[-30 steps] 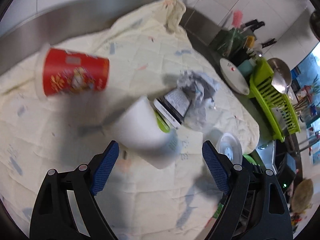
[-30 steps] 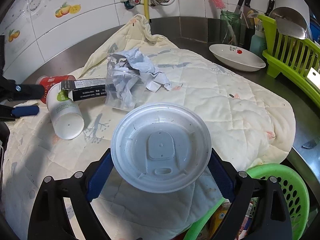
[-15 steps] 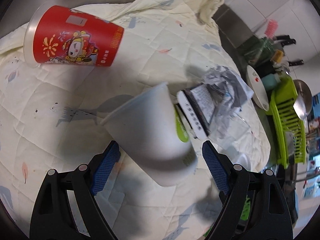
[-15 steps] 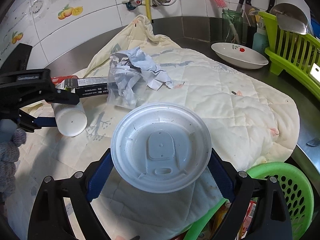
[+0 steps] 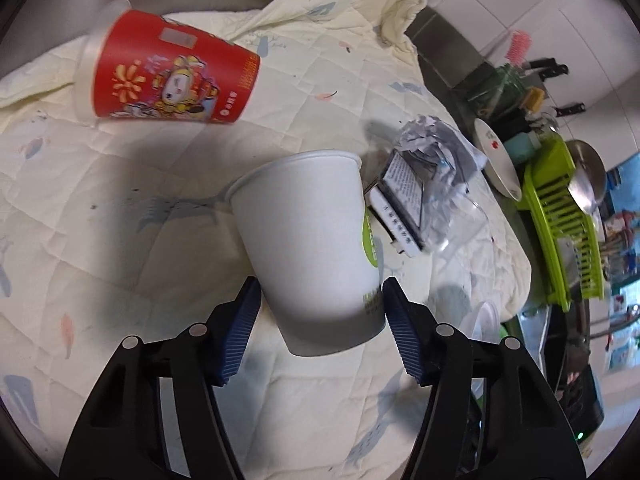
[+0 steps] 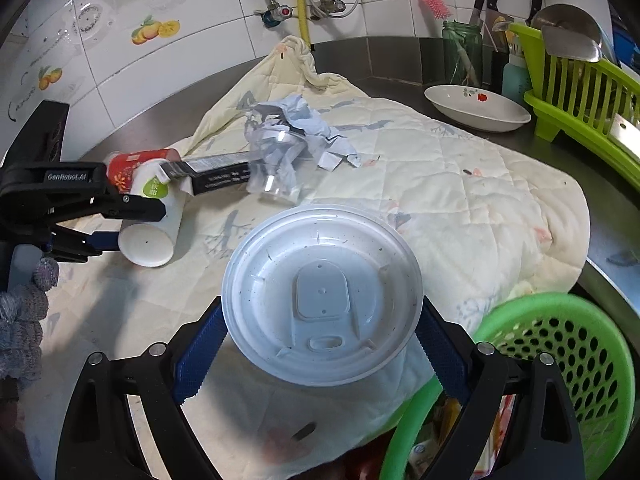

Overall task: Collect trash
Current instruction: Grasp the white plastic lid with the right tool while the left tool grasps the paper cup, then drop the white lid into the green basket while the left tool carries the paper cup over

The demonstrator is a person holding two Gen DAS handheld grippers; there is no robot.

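Bare quilt (image 5: pixel 100 240) lay open left of the white cup (image 5: pixel 312 240), room enough for a gripper. On the cup's right, passage was blocked by the dark box (image 5: pixel 400 204) (touching or nearly so) and crumpled paper (image 5: pixel 436 160). Beyond, the red cup (image 5: pixel 172 76) lay apart. The green basket (image 6: pixel 560 360) crowded the quilt's near edge; the dish rack (image 6: pixel 580 92) and bowl (image 6: pixel 480 108) closed off the far right.
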